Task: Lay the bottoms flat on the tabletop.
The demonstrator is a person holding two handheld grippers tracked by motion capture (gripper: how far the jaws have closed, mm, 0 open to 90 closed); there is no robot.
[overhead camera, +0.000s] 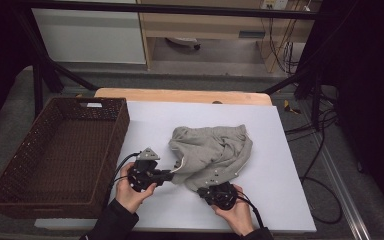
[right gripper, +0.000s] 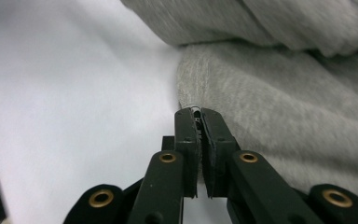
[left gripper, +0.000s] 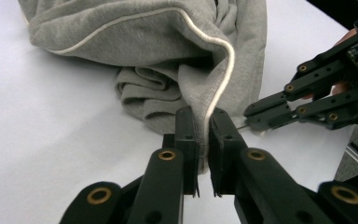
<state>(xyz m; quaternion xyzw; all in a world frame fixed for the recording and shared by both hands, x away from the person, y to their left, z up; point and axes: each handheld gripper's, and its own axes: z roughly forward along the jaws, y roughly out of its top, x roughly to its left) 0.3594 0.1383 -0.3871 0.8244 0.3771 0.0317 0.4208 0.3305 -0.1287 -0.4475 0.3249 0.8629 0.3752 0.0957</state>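
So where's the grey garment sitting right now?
In the high view, the grey garment lies crumpled on the white table, right of the wicker basket, its near edges pinched by the left gripper and right gripper.

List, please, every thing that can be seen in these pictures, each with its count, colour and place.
garment: one, grey with white piping, crumpled on the middle of the sheet, pinched by both tools
white sheet: one, covers the table top
table: one, light wood, its far edge shows beyond the sheet
basket: one, dark brown wicker, left of the sheet, nothing in it
cables: several, black, on the floor at the right
left tool: one, black, shut on the garment's piped edge
right tool: one, black, shut on the garment's near edge
hands: two, each around one tool, dark sleeves
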